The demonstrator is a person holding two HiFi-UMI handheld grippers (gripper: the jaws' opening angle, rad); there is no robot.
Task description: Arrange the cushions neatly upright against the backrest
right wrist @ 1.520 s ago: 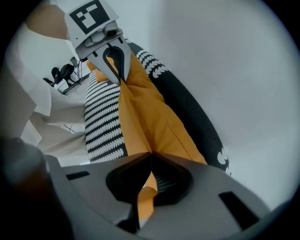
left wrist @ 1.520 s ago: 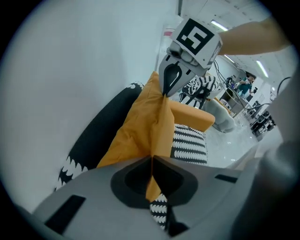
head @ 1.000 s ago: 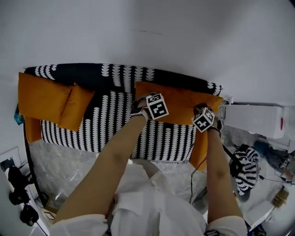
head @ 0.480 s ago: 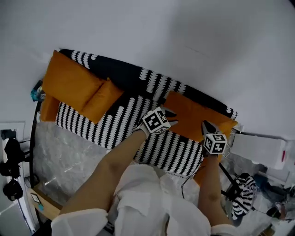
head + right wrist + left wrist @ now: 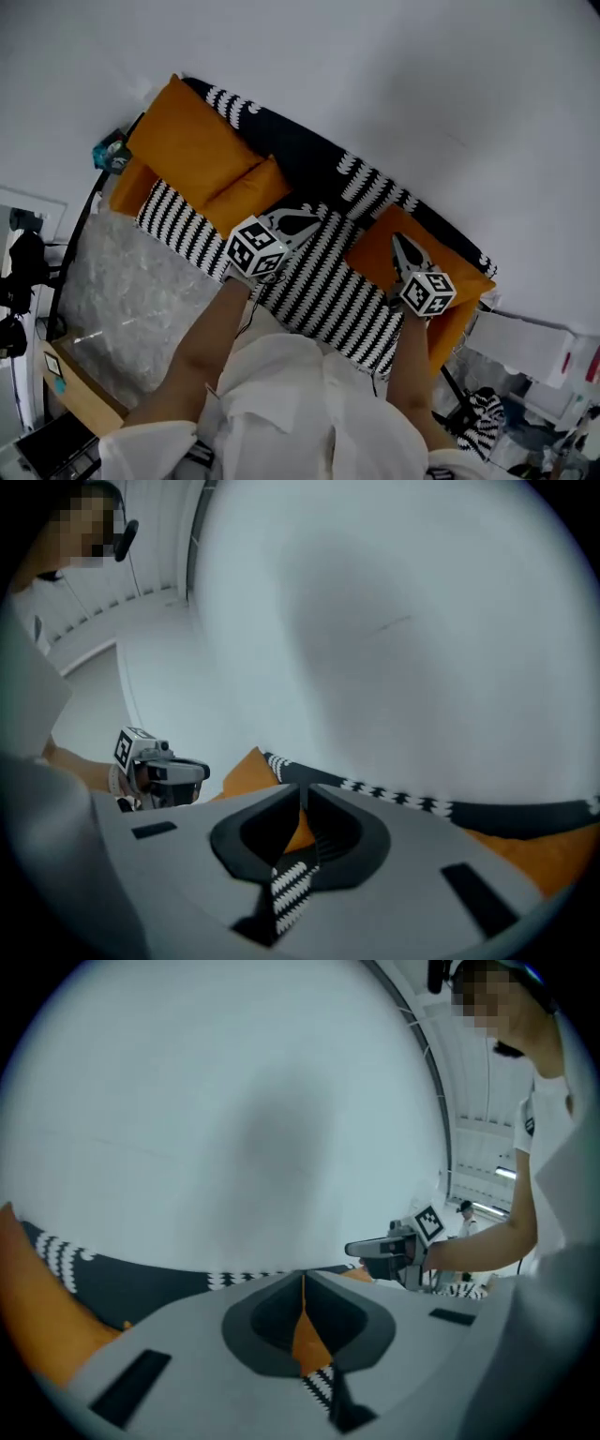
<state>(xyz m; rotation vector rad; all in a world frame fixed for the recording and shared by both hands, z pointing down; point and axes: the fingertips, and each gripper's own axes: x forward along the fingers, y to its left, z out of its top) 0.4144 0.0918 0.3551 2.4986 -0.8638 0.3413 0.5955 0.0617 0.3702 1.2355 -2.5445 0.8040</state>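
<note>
A black-and-white patterned sofa (image 5: 319, 291) holds three orange cushions. A large one (image 5: 187, 141) and a smaller one (image 5: 246, 195) lean at the left end against the backrest (image 5: 319, 155). The third cushion (image 5: 375, 255) sits at the right end. My left gripper (image 5: 302, 223) hovers over the striped seat between the small and right cushions, shut and empty (image 5: 302, 1279). My right gripper (image 5: 403, 246) is over the right cushion; its jaws are closing, almost together, with nothing between them (image 5: 302, 794). Each gripper view shows the other gripper off to the side.
A white cabinet (image 5: 534, 342) stands right of the sofa, with a striped item (image 5: 483, 422) on the floor below it. Plastic sheeting (image 5: 122, 300) covers the floor in front. Camera gear (image 5: 19, 281) and a wooden board (image 5: 75, 394) are at the left.
My left gripper has come off the right cushion, moved left over the seat and shut. My right gripper stays at the right cushion. The head view has swung, so the sofa now runs diagonally.
</note>
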